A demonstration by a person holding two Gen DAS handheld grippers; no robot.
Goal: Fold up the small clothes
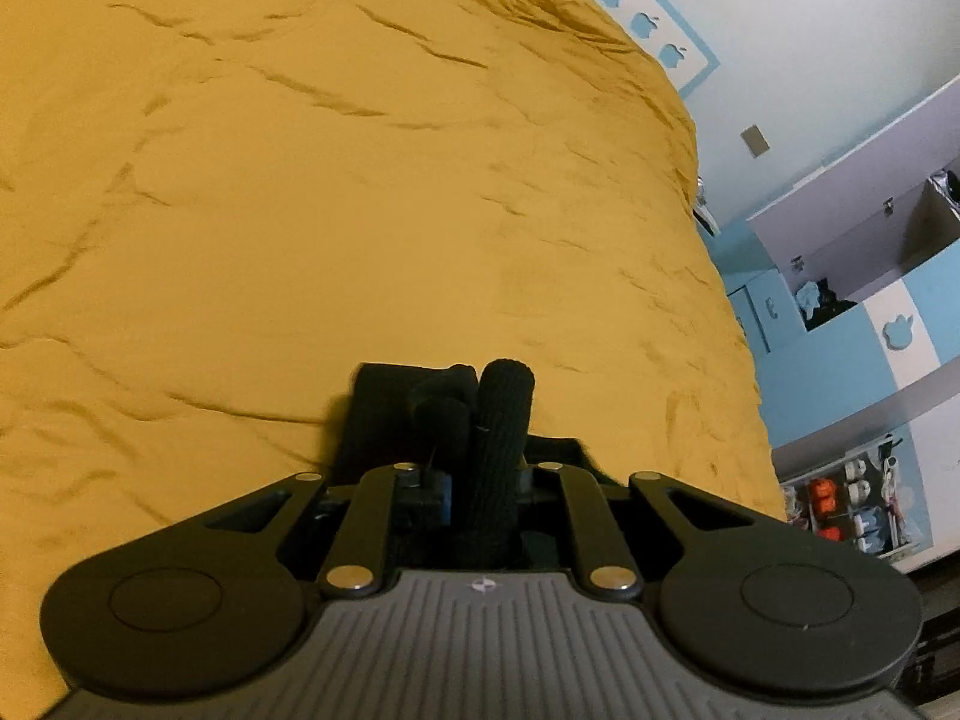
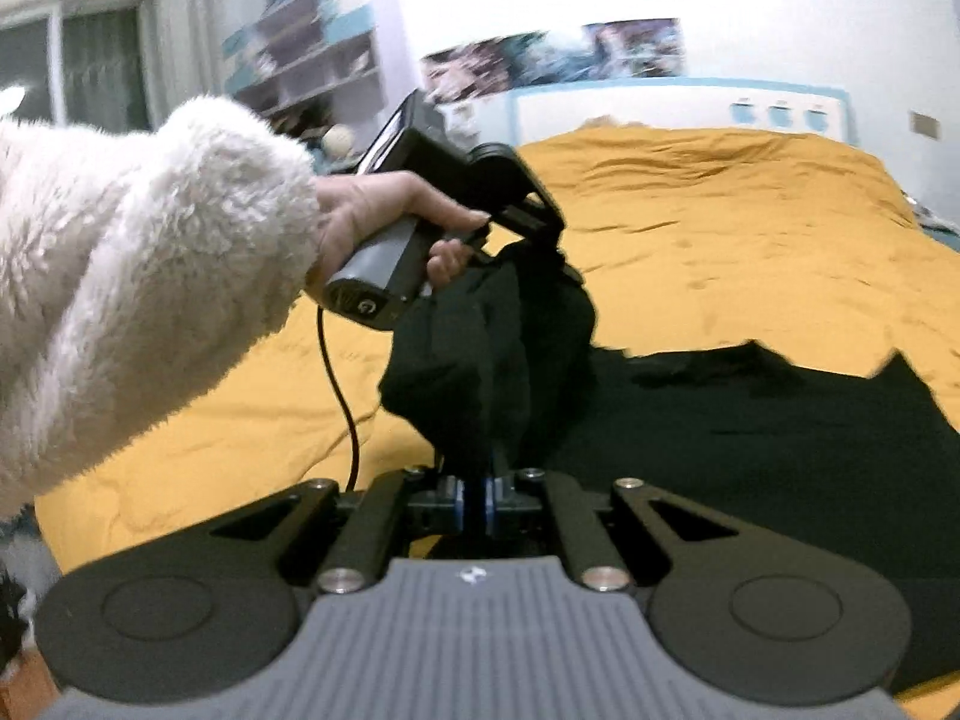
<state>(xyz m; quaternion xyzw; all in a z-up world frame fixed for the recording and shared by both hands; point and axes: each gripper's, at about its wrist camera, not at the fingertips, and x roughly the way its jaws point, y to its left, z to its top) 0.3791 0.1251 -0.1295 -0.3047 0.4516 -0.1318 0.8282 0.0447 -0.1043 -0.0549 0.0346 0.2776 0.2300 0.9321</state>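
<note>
left fingers: the left gripper (image 1: 474, 396) has its sock-covered fingers (image 1: 504, 414) nearly together, pinching a bit of the black garment (image 1: 384, 402) that bunches up right around the tips. Grabbing an edge like that makes sense if you want to carry it over for a fold.

right fingers: the right gripper (image 2: 477, 450) is pressed shut, and the black garment (image 2: 750, 414) swallows the tips, so it looks pinched there too, though the pads themselves are hidden.

garment: part hangs in a lump just ahead of the right fingers, under the left gripper seen from this side (image 2: 528, 204); the rest lies flat on the bed off to the right of them.

two-corner hold: my guess is both ends are lifted so the cloth folds over evenly instead of dragging.

bed: yellow bedspread (image 1: 360, 180) stretches well beyond the left fingers, plenty of room to lay the fold down.

hand: a hand (image 2: 384, 210) in a fluffy white sleeve (image 2: 150, 276) holds the left gripper's handle.
</note>
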